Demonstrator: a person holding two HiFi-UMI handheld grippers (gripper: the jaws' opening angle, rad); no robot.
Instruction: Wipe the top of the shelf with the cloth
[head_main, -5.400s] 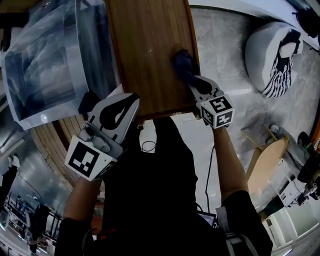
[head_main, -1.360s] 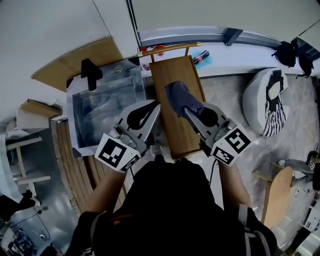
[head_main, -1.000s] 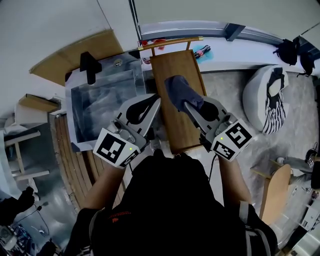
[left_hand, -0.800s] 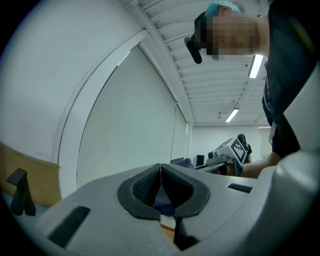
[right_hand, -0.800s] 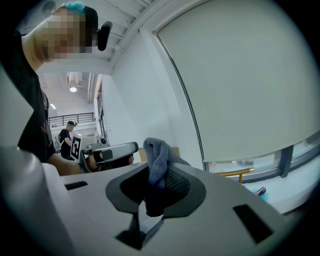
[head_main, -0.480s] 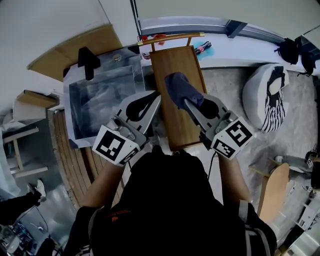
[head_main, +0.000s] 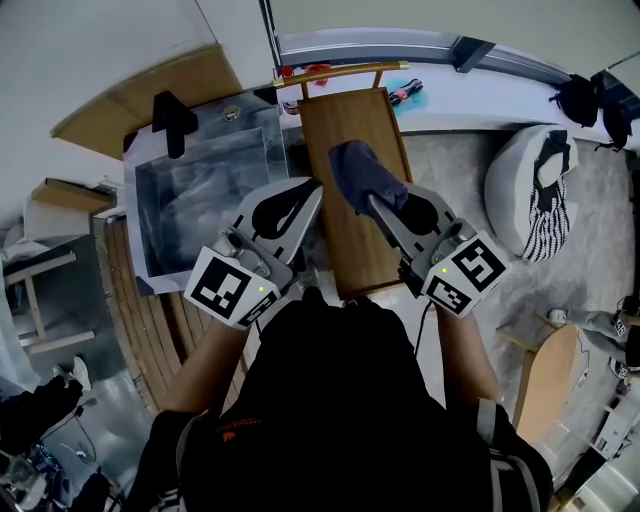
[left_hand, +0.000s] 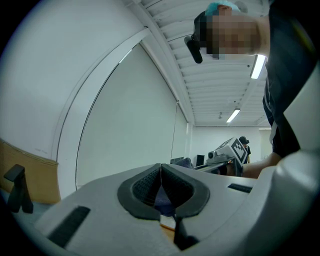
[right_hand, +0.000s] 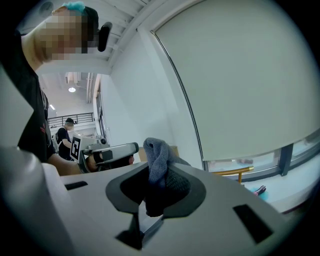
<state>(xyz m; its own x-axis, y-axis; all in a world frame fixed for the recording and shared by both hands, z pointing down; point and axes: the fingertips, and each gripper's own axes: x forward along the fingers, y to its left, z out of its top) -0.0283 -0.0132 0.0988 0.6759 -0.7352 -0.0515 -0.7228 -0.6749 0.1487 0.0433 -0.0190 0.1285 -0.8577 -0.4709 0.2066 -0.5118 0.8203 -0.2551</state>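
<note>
The wooden shelf top (head_main: 352, 225) runs away from me in the middle of the head view. My right gripper (head_main: 372, 205) is held up over it, shut on the blue-grey cloth (head_main: 356, 173), which bunches out past the jaws. In the right gripper view the cloth (right_hand: 156, 156) stands up between the dark pads of the right gripper (right_hand: 159, 189). My left gripper (head_main: 312, 192) hovers by the shelf's left edge, beside the right one. Its jaws meet with nothing between them in the left gripper view (left_hand: 161, 175).
A clear box (head_main: 200, 195) sits left of the shelf with a black object (head_main: 170, 122) on its far corner. A brass rail (head_main: 340, 72) crosses behind the shelf. A white beanbag (head_main: 530, 190) lies on the floor at right, a wooden board (head_main: 540, 375) at lower right.
Earlier the cloth was pressed on the shelf top near its right edge; now both grippers are lifted well above it. Over the last second they barely move.
</note>
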